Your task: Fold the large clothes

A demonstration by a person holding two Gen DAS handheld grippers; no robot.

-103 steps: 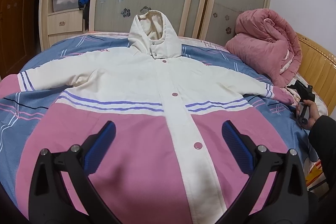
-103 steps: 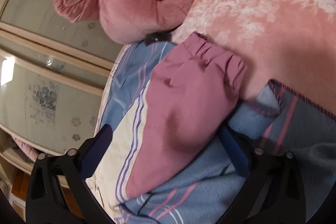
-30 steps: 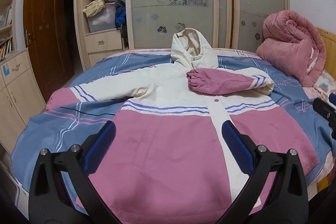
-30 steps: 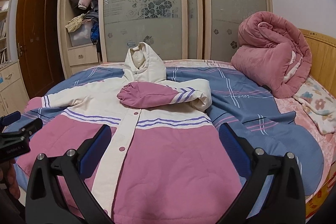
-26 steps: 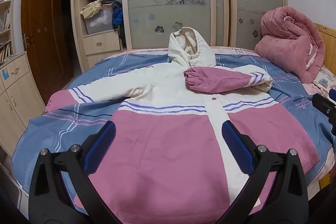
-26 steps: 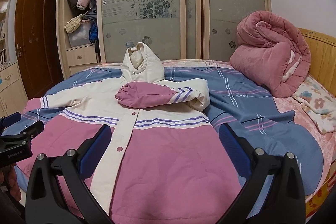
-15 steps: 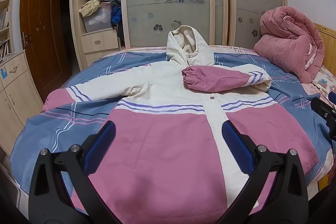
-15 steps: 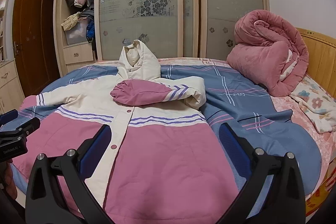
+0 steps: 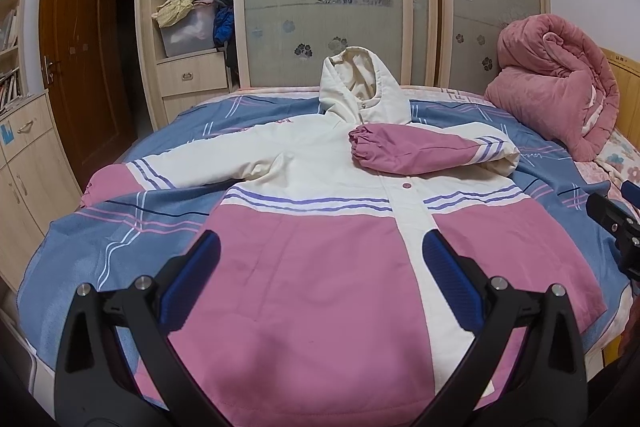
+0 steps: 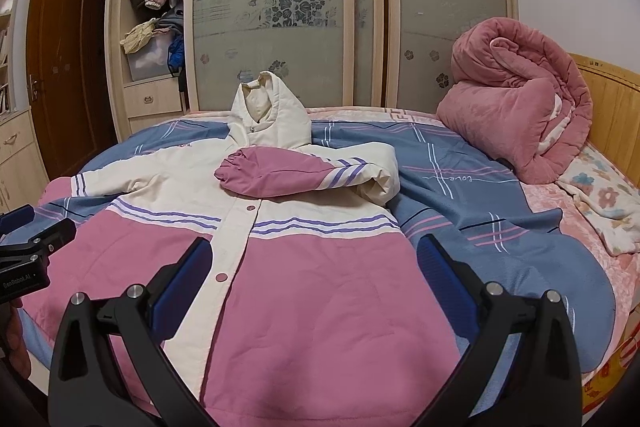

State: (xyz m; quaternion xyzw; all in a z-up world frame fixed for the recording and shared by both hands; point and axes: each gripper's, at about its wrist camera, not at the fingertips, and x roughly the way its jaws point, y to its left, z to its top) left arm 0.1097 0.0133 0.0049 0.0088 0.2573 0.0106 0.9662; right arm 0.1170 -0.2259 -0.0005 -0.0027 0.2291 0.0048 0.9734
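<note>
Bedroom: sliding frosted wardrobe doors (image 10: 276,7) with flower prints stand behind a bed under a blue plaid bedspread (image 10: 460,187); a rolled pink quilt (image 10: 516,115) sits by the wooden headboard, out of the working area.
Jacket: a pink-and-cream hooded jacket (image 9: 320,267) lies front-up and buttoned across the bedspread, hem toward the grippers, hood (image 9: 360,91) pointing at the wardrobe, spread flat so the folds land square.
Right sleeve: the folded sleeve (image 10: 296,173) is laid across the chest, its pink cuff just under the hood; that side looks done.
Left sleeve: the outstretched sleeve (image 9: 180,167) runs toward the bed's edge, not yet folded; probably the next piece to bring in.
Left gripper (image 9: 320,279): hovers over the hem, fingers spread wide, holding nothing.
Right gripper (image 10: 316,279): likewise above the lower front, fingers spread apart and empty, clear of the cloth.
Progress: early, I judge; one sleeve in, body unfolded.
</note>
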